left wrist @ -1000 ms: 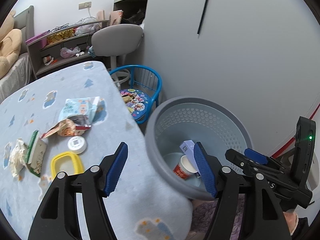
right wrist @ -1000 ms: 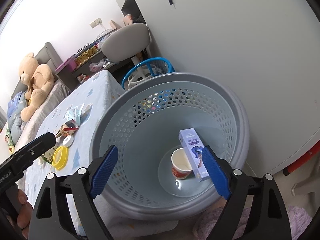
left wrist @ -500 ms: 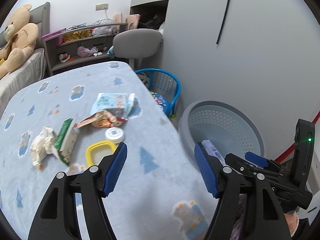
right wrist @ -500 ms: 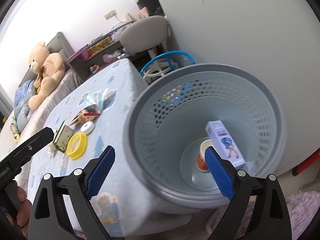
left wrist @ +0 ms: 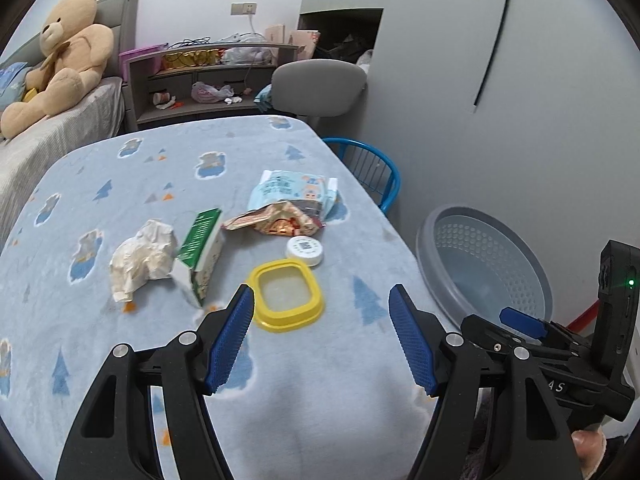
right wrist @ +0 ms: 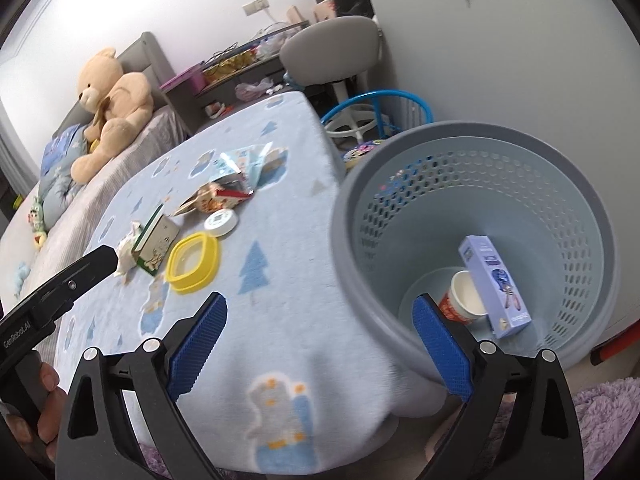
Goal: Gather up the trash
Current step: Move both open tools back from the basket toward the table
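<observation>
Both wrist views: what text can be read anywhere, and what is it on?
"GenRobot.AI": black arm of the left tongs.
"A S", partly hidden: black body of the right tongs.
Purple carton in the grey perforated bin, green-and-white carton, white round lid: print too small to read.

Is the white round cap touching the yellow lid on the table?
Apart. The left wrist view shows a thin strip of blanket between the white cap and the yellow lid.

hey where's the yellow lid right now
The yellow lid lies flat on the blue tablecloth, just ahead of the open left gripper, with the white round cap behind it and the green carton to its left.
</observation>
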`<state>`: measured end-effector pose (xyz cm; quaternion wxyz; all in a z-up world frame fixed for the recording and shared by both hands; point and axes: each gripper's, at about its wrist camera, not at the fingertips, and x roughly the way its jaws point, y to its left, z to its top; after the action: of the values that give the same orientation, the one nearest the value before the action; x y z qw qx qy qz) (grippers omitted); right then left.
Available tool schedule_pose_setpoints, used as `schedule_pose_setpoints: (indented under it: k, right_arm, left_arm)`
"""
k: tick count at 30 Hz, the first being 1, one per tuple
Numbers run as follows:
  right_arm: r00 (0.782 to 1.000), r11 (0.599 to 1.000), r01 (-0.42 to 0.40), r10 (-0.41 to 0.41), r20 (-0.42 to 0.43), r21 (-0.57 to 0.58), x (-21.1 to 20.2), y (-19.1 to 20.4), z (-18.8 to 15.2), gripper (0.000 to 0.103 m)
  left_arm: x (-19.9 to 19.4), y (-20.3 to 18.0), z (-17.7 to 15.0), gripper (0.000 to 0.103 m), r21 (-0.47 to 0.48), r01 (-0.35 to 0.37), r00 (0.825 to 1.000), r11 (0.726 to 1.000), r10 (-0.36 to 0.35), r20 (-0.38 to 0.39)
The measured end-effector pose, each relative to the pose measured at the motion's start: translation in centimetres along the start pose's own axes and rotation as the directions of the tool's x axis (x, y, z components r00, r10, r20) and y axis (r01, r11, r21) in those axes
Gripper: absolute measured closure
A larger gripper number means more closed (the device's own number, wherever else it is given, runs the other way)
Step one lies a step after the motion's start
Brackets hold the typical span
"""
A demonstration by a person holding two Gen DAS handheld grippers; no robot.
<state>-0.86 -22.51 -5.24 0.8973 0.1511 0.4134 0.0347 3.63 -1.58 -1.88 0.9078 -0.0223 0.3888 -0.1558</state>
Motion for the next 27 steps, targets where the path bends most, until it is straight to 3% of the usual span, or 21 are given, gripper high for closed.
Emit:
schedule_pose_setpoints:
  k: [27]
  right_arm:
    - [0.996,0.993,-0.057,0.049,-0.073,-0.101,4.1,6.2,1.1,0.010]
  left_arm:
    - [1.0,9.4,-0.5,0.036,-0.141,-0.117,0.993,0.983,0.114,-0.027]
